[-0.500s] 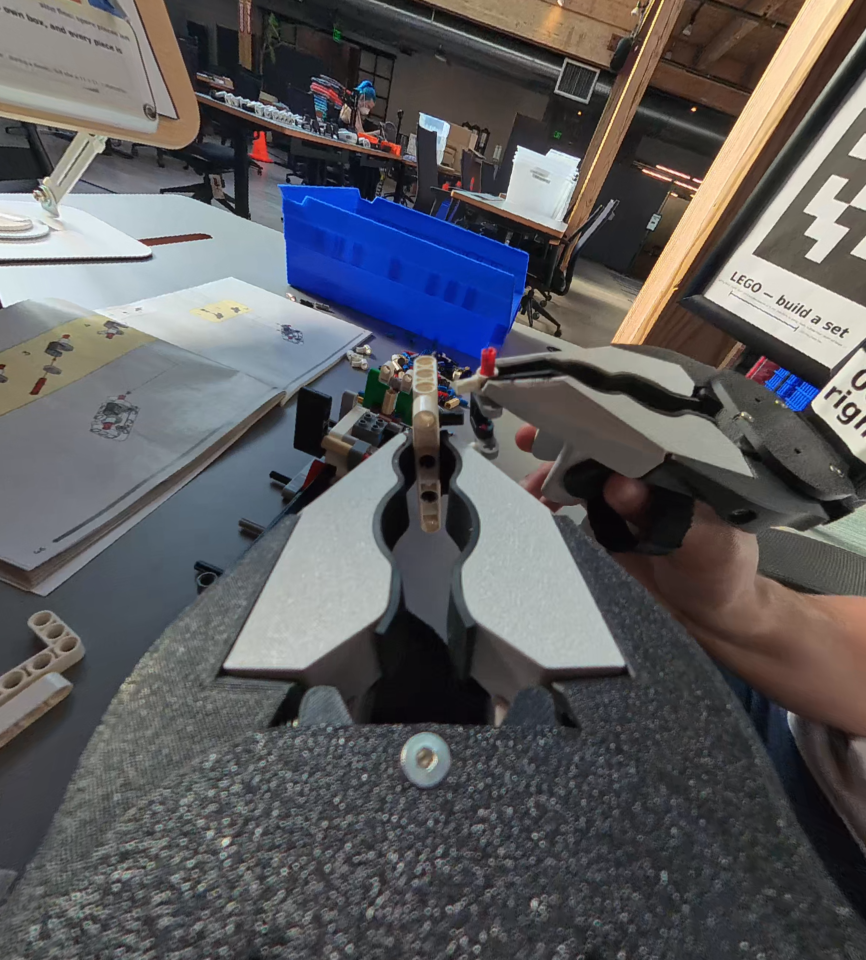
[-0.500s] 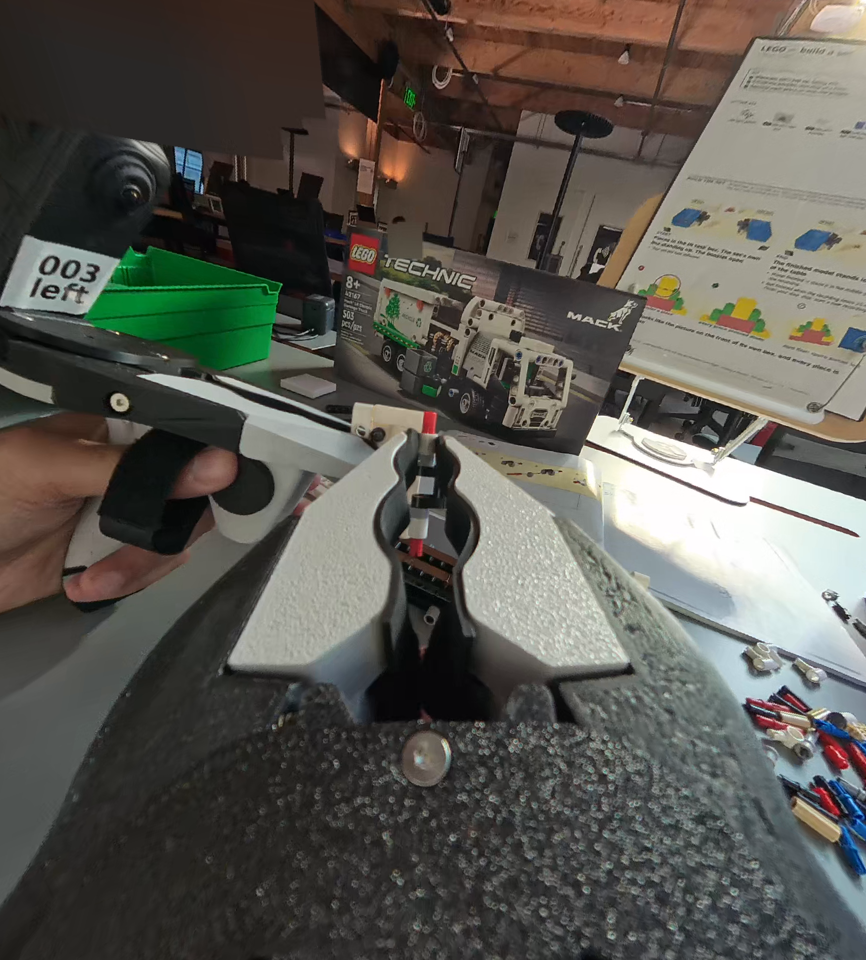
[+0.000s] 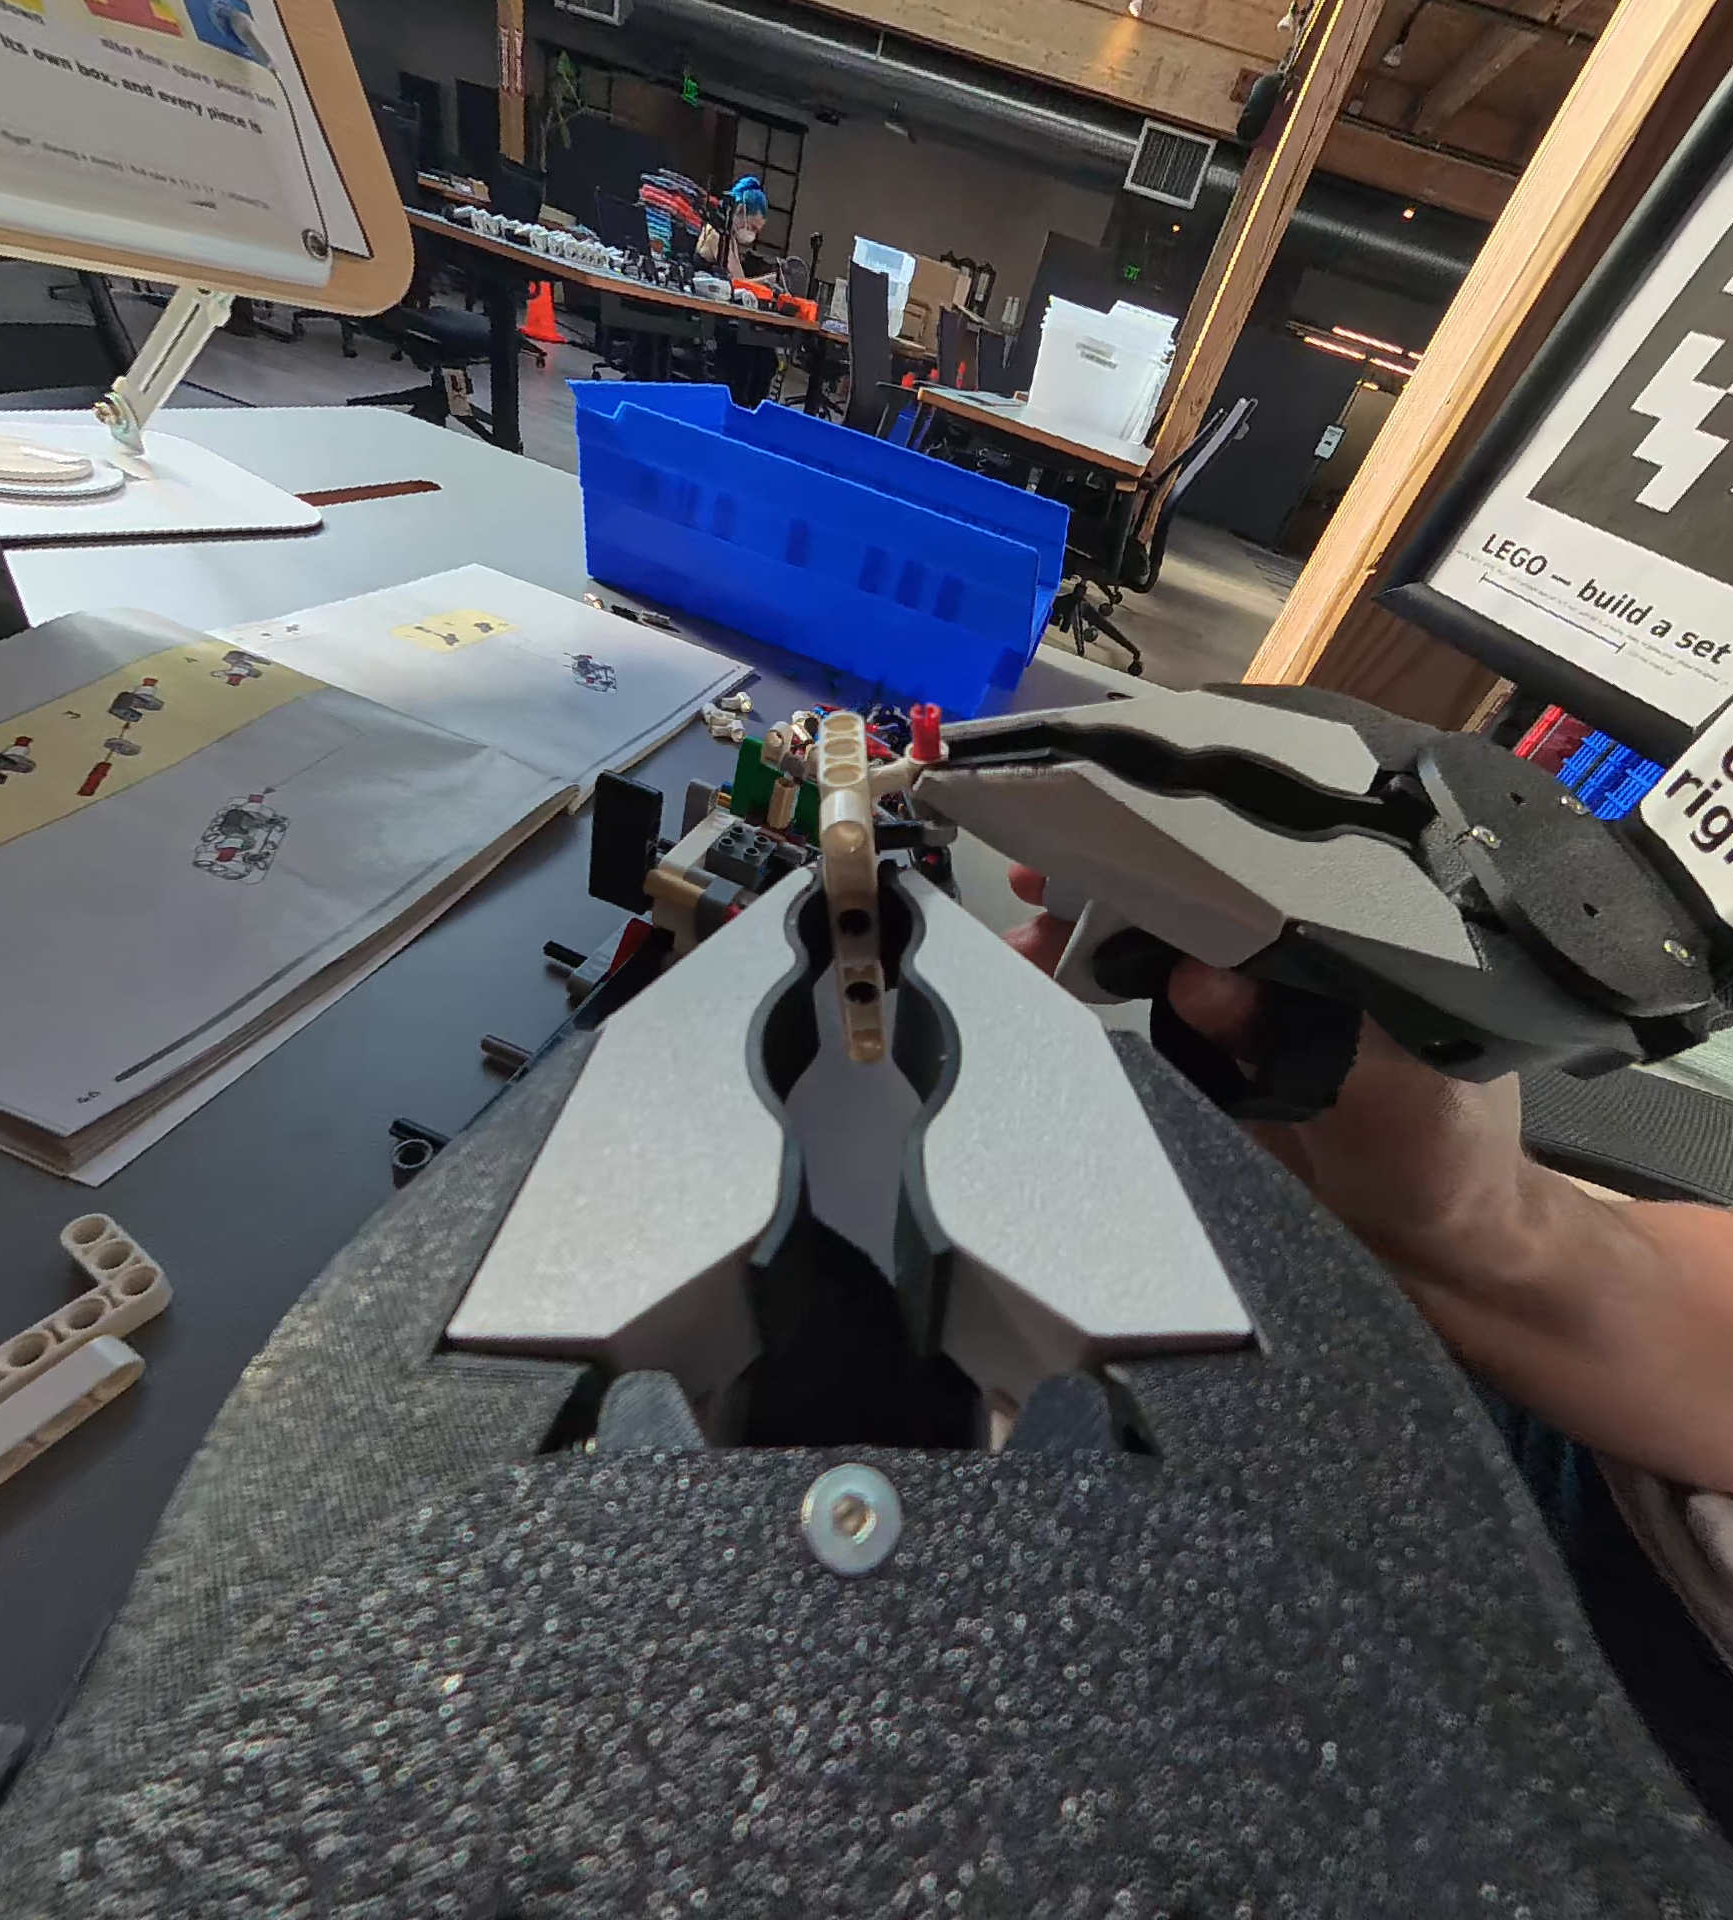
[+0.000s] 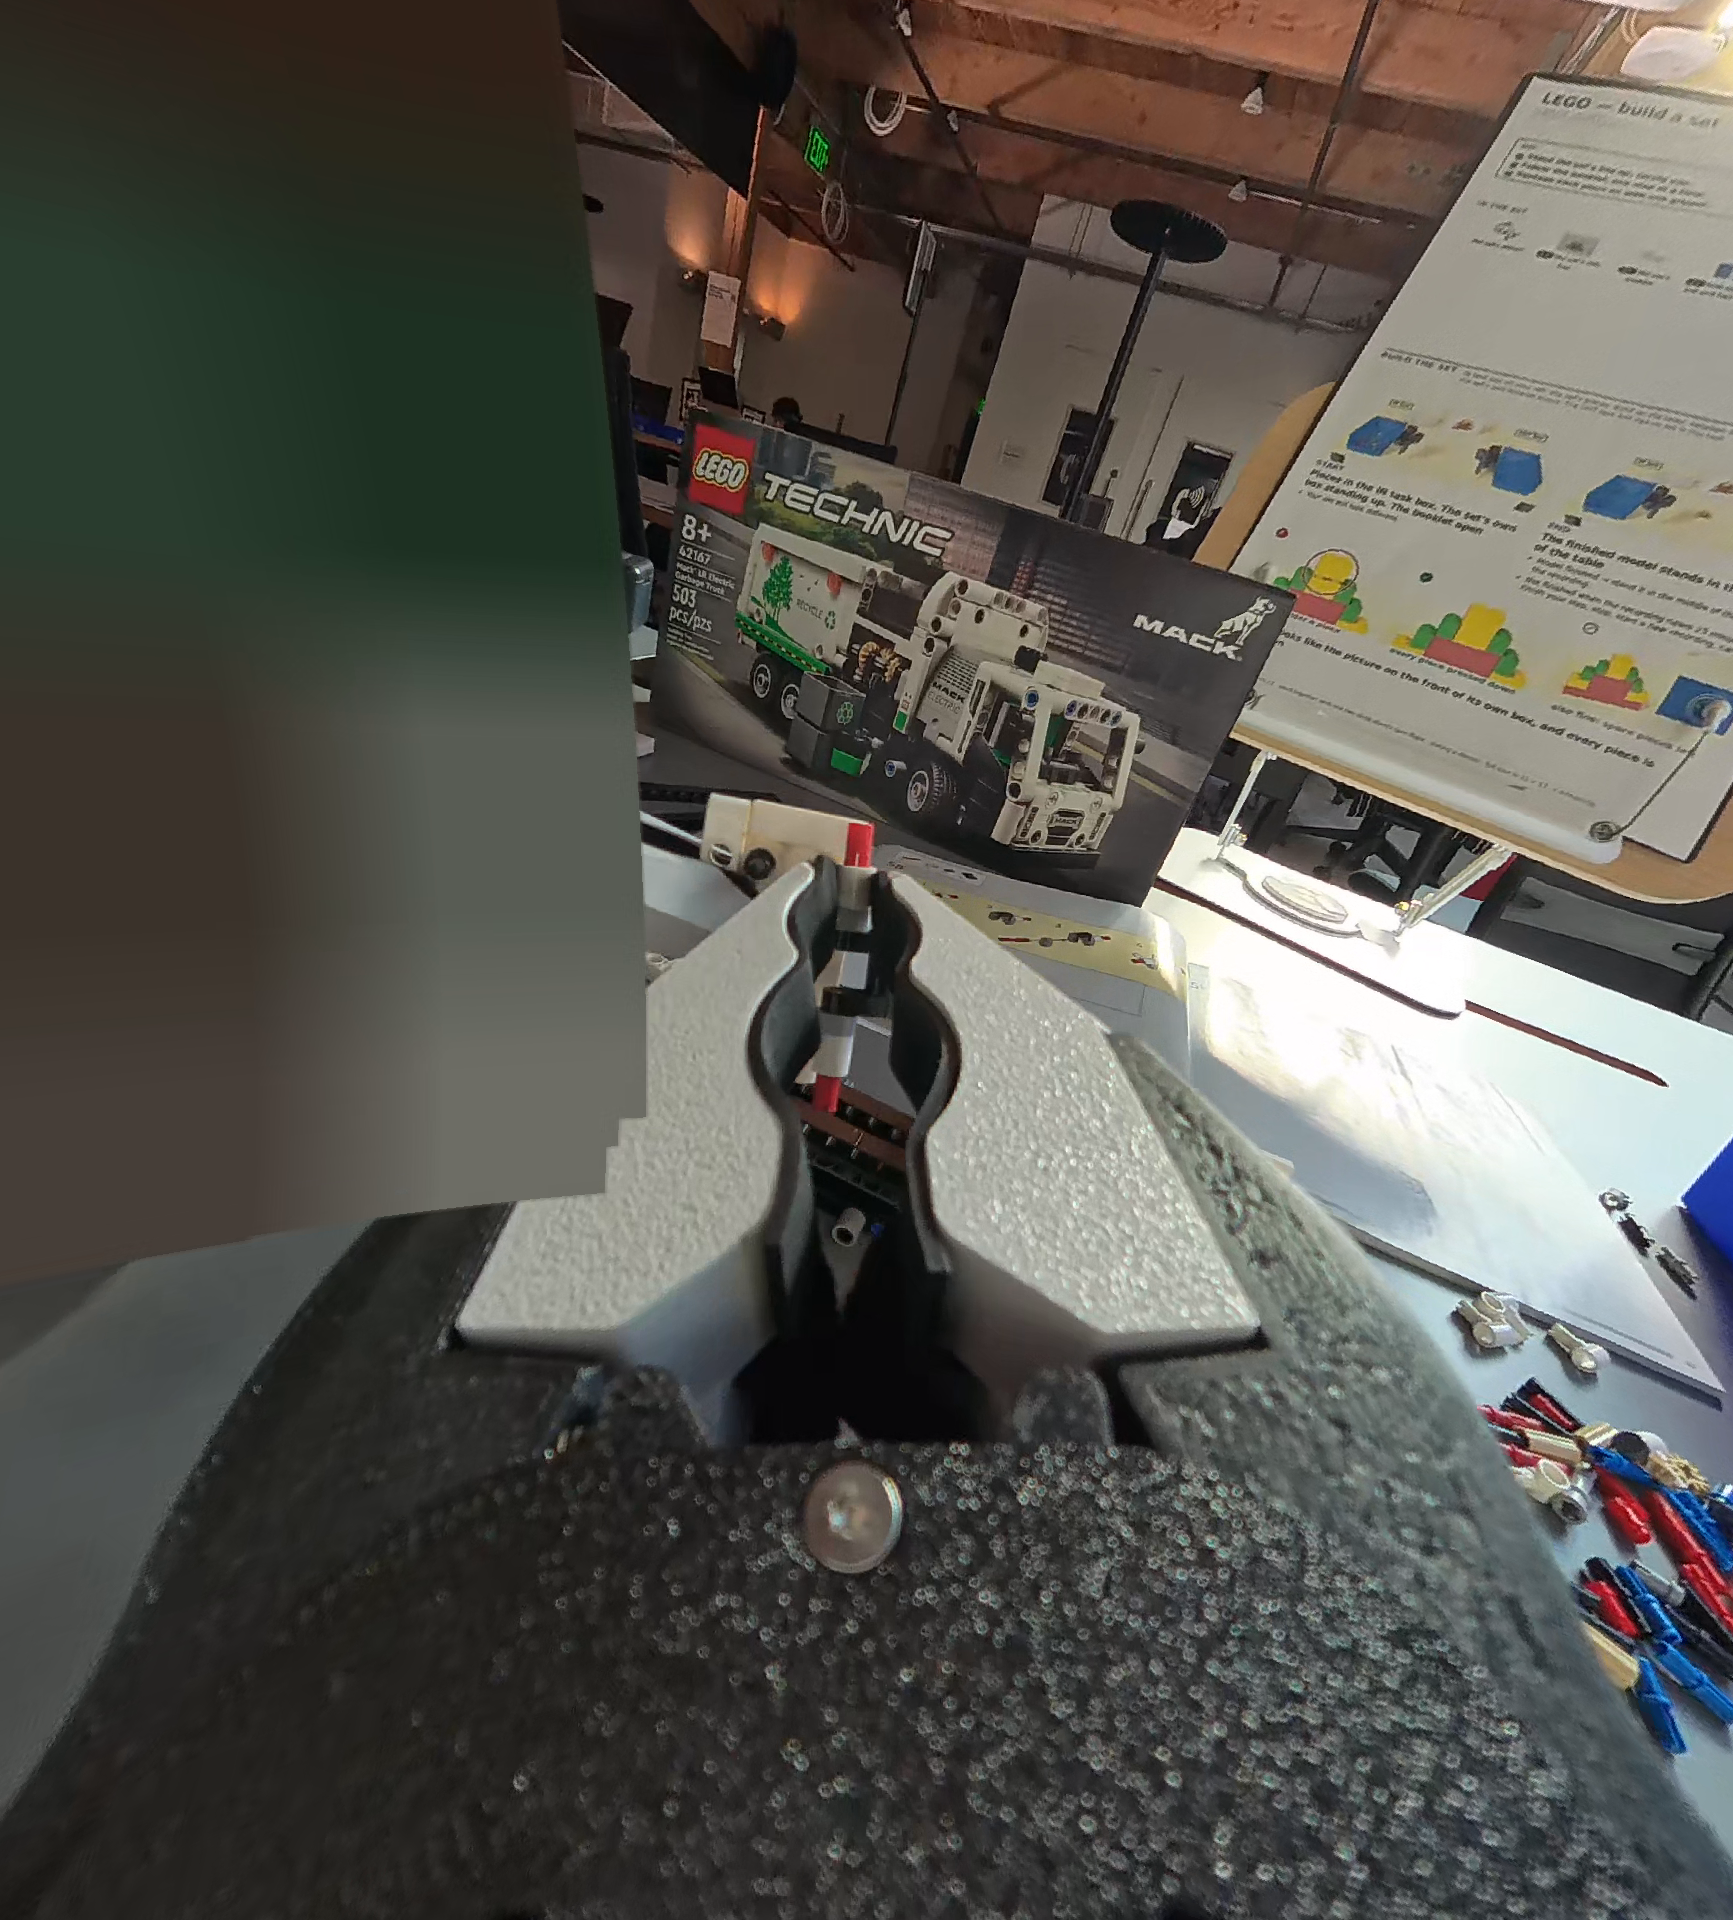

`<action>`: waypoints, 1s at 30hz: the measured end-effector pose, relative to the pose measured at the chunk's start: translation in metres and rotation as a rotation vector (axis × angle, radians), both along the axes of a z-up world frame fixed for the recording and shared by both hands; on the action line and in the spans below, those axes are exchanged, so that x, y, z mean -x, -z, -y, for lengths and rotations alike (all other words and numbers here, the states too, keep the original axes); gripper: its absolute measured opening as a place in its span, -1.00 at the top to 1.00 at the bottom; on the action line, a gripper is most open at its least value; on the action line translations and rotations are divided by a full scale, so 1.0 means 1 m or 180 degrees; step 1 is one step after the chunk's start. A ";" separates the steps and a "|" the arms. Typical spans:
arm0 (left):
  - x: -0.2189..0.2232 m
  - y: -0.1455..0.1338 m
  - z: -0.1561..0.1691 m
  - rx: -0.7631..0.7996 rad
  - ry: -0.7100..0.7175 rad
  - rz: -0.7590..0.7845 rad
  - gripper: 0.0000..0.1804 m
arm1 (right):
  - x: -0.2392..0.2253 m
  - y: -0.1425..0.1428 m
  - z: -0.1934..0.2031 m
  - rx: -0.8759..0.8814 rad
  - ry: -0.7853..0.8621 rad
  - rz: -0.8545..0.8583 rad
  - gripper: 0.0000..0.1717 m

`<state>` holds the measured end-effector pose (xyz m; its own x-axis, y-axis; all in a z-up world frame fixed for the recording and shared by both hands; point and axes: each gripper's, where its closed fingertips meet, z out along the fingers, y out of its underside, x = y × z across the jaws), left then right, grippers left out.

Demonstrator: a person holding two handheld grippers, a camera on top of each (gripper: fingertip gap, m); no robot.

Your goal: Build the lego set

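A large workshop with wooden ceiling beams and long work tables lies behind a surface [image 3: 249, 1122] that is dark near the camera and pale grey farther off. An open instruction booklet [image 3: 249, 821] lies on it and serves here as the landmark.

Just right of the booklet's near corner sits a small, partly built brick model [image 3: 716, 862] in grey, tan, black and green. Above that model the left gripper [image 3: 857, 914] has its fingers [image 3: 716, 1049] clamped on a tan beam with round holes [image 3: 846, 831], which sticks up and forward past the fingertips.

The right gripper [image 3: 929, 764], held in a hand [image 3: 1288, 1049], reaches in from the right, away from the booklet. Its fingers are closed on a red axle with white and black pieces threaded on it [image 4: 846, 977]. In the left wrist view a pale piece at the axle's red tip [image 3: 924, 725] meets the side of the tan beam.

Beyond the booklet stands a blue bin [image 3: 820, 551], tipped on its side. Beyond the booklet's far edge a printed box showing a white truck [image 4: 955, 665] stands upright, with a tilted instruction board on a white stand [image 4: 1558, 468] to its right. Near the booklet's front edge lie white beams with holes [image 3: 20, 1351]. On the booklet's far right side, seen from the right wrist, a heap of small red, blue, black and tan pins [image 4: 1651, 1558] is scattered on the surface.
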<state>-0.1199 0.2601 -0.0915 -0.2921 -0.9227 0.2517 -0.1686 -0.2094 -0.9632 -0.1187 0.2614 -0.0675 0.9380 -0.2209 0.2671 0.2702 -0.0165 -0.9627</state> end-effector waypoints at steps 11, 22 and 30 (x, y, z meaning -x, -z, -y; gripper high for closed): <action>-0.001 0.007 0.000 0.0119 0.0086 -0.0185 0.93 | -0.002 0.006 -0.002 0.0152 0.0098 0.0268 0.95; -0.002 0.012 -0.004 -0.0394 -0.0139 -0.0202 0.93 | -0.002 0.011 -0.002 0.0223 0.0061 0.0142 0.94; -0.002 0.008 -0.001 -0.0293 -0.0173 -0.0182 0.93 | -0.002 0.005 -0.001 0.0090 0.0041 0.0087 0.95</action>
